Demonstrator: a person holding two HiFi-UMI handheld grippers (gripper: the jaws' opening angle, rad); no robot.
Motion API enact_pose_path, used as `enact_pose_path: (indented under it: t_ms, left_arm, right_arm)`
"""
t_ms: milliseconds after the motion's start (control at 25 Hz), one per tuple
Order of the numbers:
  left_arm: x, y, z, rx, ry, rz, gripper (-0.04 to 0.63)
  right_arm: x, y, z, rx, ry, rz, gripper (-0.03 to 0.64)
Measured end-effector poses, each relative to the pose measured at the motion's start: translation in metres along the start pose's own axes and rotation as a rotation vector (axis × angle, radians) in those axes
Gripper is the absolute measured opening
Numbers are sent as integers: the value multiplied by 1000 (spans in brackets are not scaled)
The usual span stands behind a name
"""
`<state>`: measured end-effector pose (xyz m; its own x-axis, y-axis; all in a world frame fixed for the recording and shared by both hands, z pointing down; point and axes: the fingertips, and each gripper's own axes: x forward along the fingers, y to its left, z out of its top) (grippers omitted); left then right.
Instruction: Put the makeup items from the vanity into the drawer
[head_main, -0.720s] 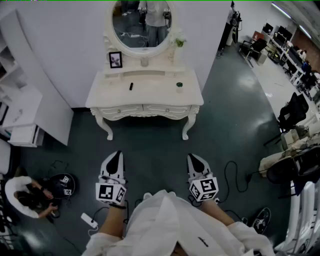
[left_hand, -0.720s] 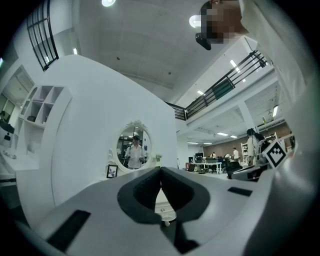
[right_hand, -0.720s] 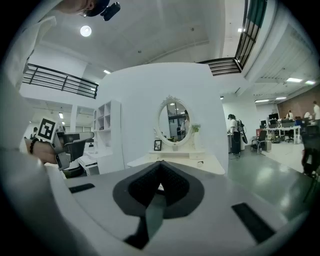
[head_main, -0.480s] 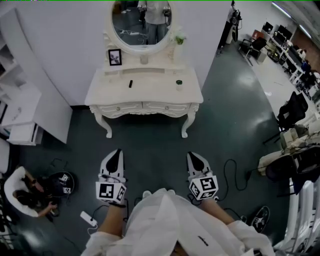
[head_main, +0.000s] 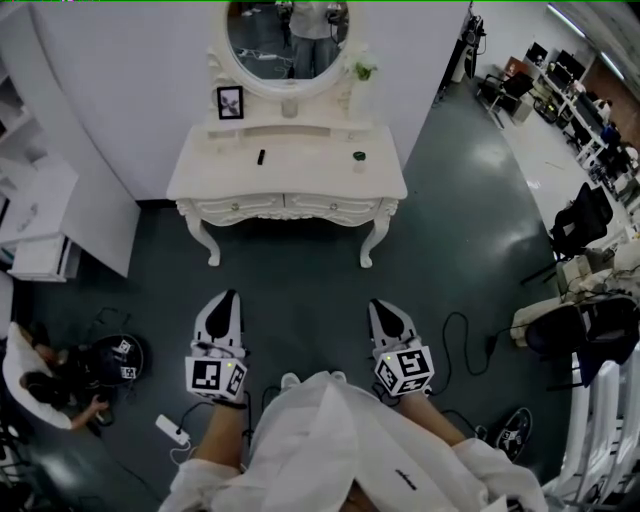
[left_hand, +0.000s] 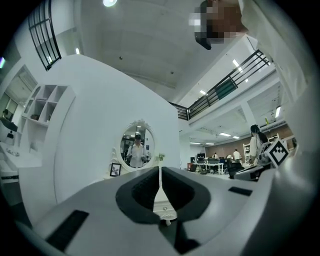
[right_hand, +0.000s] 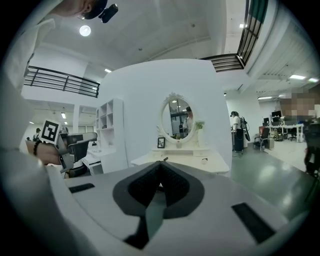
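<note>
Left tongs (head_main: 228, 296), right tongs (head_main: 380, 305) closed, facing white vanity (head_main: 300, 172).

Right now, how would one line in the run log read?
stage: standing back from vanity | left gripper: shut, empty | right gripper: shut, empty | on top: black stick, green jar | drawers: closed

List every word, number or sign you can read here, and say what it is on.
No readable words or numbers anywhere.
Left gripper and right gripper: black-and-white square codes, no letters.
Framed picture on the vanity: too small to read.
Dark mark on the white garment: too small to read.
</note>
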<state>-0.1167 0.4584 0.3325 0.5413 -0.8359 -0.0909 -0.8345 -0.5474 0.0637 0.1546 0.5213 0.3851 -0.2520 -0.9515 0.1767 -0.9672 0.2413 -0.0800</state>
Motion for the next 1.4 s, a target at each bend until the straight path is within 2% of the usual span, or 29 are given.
enact_pose_path:
  t_ms: [160,400,480,840,920,1120,1400]
  left_arm:
    - [0,10,-3,-24,-1,-10,38]
    - [-4,40,-17,-45,17,8,292]
    - [-6,51,-22,-49,27,12,324]
    - [-17,90,-46,-72,87,-1,348]
    - [-14,93,-48,-55,89,-6,348]
    - [4,100,-54,-66,101,-9,350]
    - [43,109,-48,-35,108,-5,350]
  right_arm:
    - [4,6,1,2,6,-17,18]
    - [19,22,-3,-5,24,-33,18]
    - [26,30,-6,-8,31,-34,18]
    - [51,47,-11,-23,46,-65,18]
    - [55,46,-12,-29,51,-68,18]
    - [75,40,-13,-21,51,-69,18]
    - [116,26,-5,-14,40,-33,18]
